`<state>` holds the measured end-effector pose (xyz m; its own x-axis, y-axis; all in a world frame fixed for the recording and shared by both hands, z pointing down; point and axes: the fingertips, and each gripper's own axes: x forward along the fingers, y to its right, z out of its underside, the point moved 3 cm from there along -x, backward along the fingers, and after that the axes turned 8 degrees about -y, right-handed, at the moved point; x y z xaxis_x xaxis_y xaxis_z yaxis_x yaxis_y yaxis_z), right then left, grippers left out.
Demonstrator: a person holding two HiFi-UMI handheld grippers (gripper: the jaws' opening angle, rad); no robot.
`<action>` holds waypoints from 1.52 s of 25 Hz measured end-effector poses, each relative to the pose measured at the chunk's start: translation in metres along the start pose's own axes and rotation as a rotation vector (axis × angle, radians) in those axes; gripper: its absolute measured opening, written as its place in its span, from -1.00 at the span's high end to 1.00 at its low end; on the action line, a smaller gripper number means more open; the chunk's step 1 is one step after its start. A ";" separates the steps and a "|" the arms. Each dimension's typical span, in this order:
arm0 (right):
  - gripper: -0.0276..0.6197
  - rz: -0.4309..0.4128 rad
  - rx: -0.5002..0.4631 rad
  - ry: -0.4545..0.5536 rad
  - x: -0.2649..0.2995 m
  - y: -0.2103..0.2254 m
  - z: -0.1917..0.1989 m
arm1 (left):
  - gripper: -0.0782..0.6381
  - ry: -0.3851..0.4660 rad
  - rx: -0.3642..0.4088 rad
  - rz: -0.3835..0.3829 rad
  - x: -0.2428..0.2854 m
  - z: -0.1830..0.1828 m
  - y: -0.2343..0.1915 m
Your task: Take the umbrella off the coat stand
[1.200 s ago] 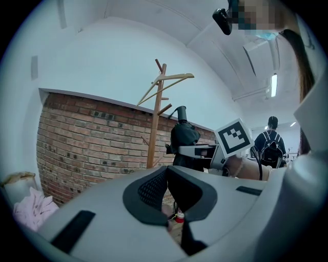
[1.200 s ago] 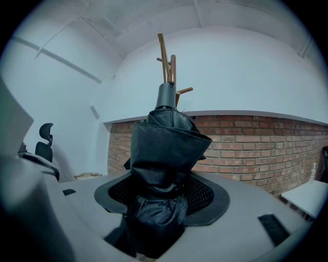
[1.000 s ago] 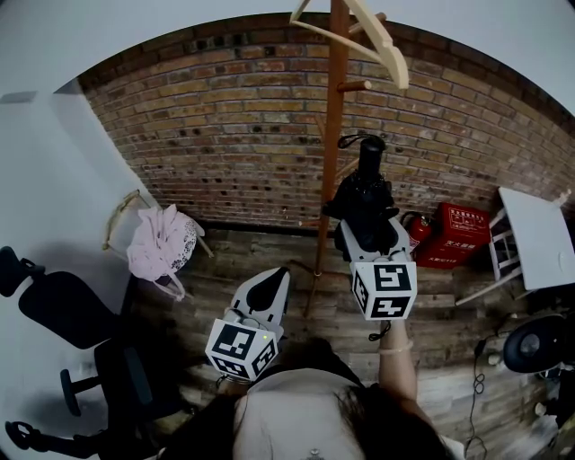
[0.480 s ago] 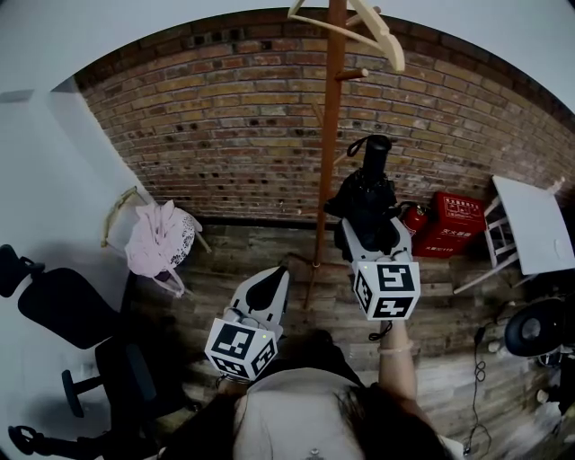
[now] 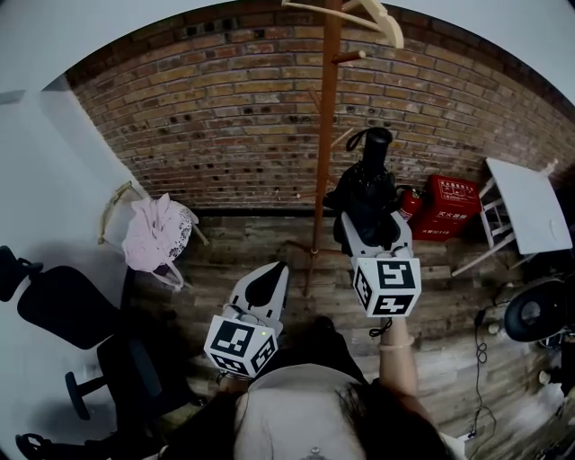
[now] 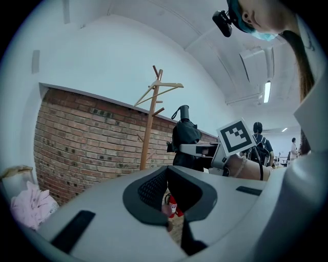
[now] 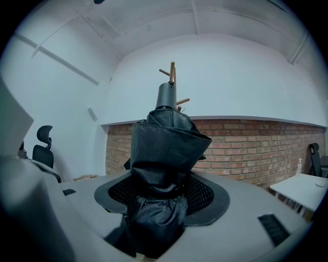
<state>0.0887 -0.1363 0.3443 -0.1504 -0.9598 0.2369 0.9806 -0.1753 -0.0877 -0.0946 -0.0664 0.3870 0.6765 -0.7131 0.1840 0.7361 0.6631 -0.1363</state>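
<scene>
A folded black umbrella stands upright in my right gripper, which is shut on its bundled canopy. Its handle and wrist loop point up, just right of the wooden coat stand and apart from the pole. The right gripper view shows the umbrella pinched between the pads of the right gripper, with the coat stand's top behind it. My left gripper hangs lower left of the pole, shut and holding nothing. From the left gripper I see the umbrella beside the coat stand.
A wooden hanger hangs at the stand's top. A brick wall runs behind. A pink cloth lies on a seat at left, with a black office chair nearer. A red box, a fire extinguisher and a white table stand at right.
My right gripper has carried the umbrella a little to the right, widening the gap to the pole. The left gripper has barely moved.
</scene>
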 end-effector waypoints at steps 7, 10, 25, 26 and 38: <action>0.00 0.011 -0.008 0.000 -0.011 -0.009 -0.001 | 0.75 0.000 -0.010 0.025 -0.004 0.003 0.004; 0.00 0.012 -0.009 0.001 -0.013 -0.008 -0.001 | 0.75 0.006 -0.006 0.031 -0.002 0.003 0.006; 0.00 -0.016 -0.025 0.024 -0.025 -0.001 -0.005 | 0.75 0.023 -0.001 0.037 0.009 -0.004 0.022; 0.00 -0.018 -0.024 0.024 -0.028 0.001 -0.005 | 0.75 0.024 -0.002 0.039 0.009 -0.004 0.026; 0.00 -0.023 -0.001 0.027 -0.066 0.025 0.010 | 0.75 0.004 -0.003 0.045 0.009 0.005 0.070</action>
<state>0.1243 -0.0752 0.3364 -0.1762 -0.9612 0.2124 0.9767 -0.1975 -0.0835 -0.0367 -0.0250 0.3843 0.7092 -0.6832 0.1737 0.7047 0.6940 -0.1475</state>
